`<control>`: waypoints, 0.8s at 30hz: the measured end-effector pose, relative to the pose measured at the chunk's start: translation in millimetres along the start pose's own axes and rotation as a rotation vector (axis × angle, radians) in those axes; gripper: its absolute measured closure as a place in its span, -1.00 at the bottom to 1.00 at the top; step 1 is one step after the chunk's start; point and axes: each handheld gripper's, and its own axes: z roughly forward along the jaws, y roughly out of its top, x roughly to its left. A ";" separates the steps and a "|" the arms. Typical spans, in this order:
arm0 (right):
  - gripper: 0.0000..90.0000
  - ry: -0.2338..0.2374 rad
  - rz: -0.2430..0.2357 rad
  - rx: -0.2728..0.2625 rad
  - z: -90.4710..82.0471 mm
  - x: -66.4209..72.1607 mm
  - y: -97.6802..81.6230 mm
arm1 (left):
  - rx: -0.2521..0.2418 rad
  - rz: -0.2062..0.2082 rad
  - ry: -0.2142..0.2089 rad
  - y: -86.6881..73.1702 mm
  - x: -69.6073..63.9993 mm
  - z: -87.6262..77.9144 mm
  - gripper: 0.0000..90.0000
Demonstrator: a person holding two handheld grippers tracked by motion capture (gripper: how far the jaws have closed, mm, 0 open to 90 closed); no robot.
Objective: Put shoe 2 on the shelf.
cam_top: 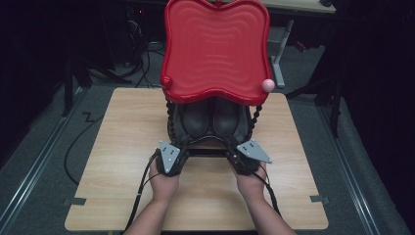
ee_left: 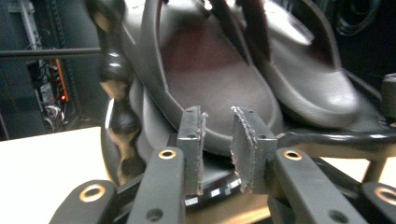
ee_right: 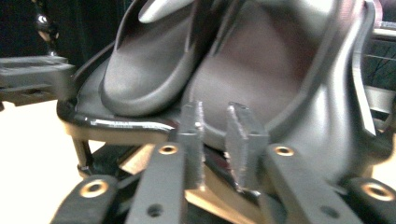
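High view: small red chair (cam_top: 215, 49) with black frame standing mid-desk (cam_top: 122, 147), two dark shoes (cam_top: 210, 117) side by side beneath its seat. Left gripper (cam_top: 171, 152) and right gripper (cam_top: 243, 155) at the frame's front rail, jaws narrowly apart, pads flanking the rail (ee_left: 327, 137), not pressing it.

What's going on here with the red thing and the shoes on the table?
A person at a wooden table holds a claw in each hand, the left claw and right claw both at the front edge of a black rack. The rack carries a pair of dark slippers side by side under a red wavy tray on top. Both claws are slightly open, with a small gap between the pads, gripping nothing.
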 end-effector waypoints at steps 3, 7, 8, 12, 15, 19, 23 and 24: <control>0.44 0.005 -0.006 0.008 -18.9 -11.1 -8.2 | 0.024 0.015 -0.014 -4.0 5.8 -18.7 0.53; 0.15 -0.038 -0.018 0.030 -43.4 -31.0 -25.9 | 0.084 0.058 0.000 -14.8 22.3 -50.4 0.42; 0.08 -0.049 -0.016 0.046 -47.5 -37.6 -29.8 | 0.101 0.062 0.011 -18.4 28.7 -58.9 0.39; -0.18 -0.098 0.028 0.111 -58.7 -65.8 -46.5 | 0.143 0.060 0.053 -28.8 48.9 -78.9 0.28; -0.29 -0.130 0.047 0.158 -63.6 -80.1 -59.0 | 0.148 0.023 0.080 -37.5 63.8 -90.3 0.23; -0.38 -0.163 0.079 0.207 -71.1 -93.1 -69.9 | 0.183 0.034 0.127 -44.0 81.2 -90.7 0.18; -0.42 -0.192 0.086 0.231 -80.1 -102.3 -76.7 | 0.205 0.004 0.138 -49.8 91.7 -87.4 0.13; -0.42 -0.196 0.089 0.235 -81.6 -103.4 -78.0 | 0.210 0.008 0.139 -50.6 92.5 -86.1 0.12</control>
